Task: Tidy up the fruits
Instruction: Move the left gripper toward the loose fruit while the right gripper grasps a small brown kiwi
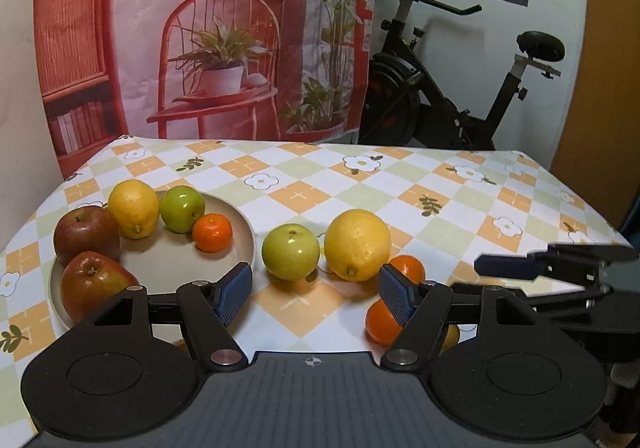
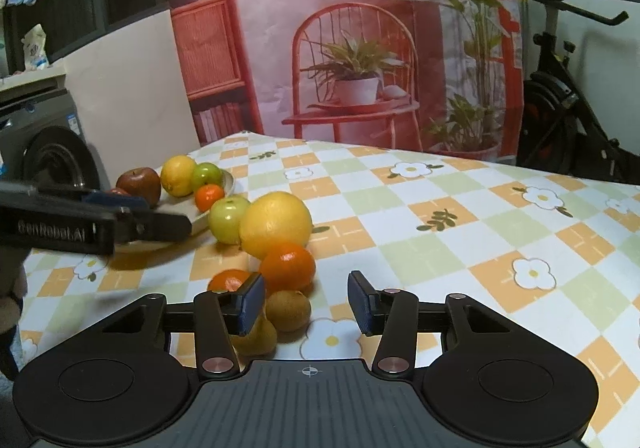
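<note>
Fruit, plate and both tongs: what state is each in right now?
Plate: holds two red apples, lemon, green apple, mandarin.
Loose green apple: on the tablecloth, beside the plate.
Large lemon: on the cloth.
Two mandarins: on the cloth.
Kiwi: on the cloth.
Left tongs: open, empty.
Right tongs: open, empty.

Fruit colours on a checked cloth

Red apples (image 1: 86, 234), a yellow lemon (image 1: 134, 207), a green apple (image 1: 182, 208) and an orange mandarin (image 1: 212, 232) are sitting on a beige plate (image 1: 236, 215); the tablecloth (image 1: 400, 183) is showing orange, green and white checks with white flowers.
</note>
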Demonstrator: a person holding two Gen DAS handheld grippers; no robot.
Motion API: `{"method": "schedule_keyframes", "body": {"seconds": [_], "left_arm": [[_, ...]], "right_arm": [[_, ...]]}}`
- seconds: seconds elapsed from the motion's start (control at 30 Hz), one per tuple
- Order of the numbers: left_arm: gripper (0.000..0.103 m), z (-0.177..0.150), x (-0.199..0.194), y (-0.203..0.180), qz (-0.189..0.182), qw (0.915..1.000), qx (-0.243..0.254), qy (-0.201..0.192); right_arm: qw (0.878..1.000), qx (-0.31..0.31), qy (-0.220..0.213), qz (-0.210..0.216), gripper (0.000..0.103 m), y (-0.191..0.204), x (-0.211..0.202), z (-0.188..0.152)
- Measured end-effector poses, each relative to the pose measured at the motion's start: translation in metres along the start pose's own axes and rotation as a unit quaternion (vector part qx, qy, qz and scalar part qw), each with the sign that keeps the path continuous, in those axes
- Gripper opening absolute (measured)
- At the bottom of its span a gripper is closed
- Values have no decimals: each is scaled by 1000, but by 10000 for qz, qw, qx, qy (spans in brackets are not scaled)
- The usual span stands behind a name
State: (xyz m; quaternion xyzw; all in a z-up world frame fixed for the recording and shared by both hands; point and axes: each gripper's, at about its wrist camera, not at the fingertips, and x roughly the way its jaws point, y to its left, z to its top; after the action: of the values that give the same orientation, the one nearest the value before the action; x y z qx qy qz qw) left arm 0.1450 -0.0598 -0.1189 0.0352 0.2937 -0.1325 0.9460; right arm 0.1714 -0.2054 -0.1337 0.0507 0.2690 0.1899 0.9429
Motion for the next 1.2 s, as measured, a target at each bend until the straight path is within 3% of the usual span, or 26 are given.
{"method": "schedule_keyframes", "body": {"seconds": [0.47,1.2], "left_arm": [[72,-5,4,-3,-126,9999,39,82],[72,-10,9,-2,-185,9994,146,269]], "right_arm": [[9998,179,44,11,35,-9,10,0],[9984,181,350,402,30,-7,17,-4]]}}
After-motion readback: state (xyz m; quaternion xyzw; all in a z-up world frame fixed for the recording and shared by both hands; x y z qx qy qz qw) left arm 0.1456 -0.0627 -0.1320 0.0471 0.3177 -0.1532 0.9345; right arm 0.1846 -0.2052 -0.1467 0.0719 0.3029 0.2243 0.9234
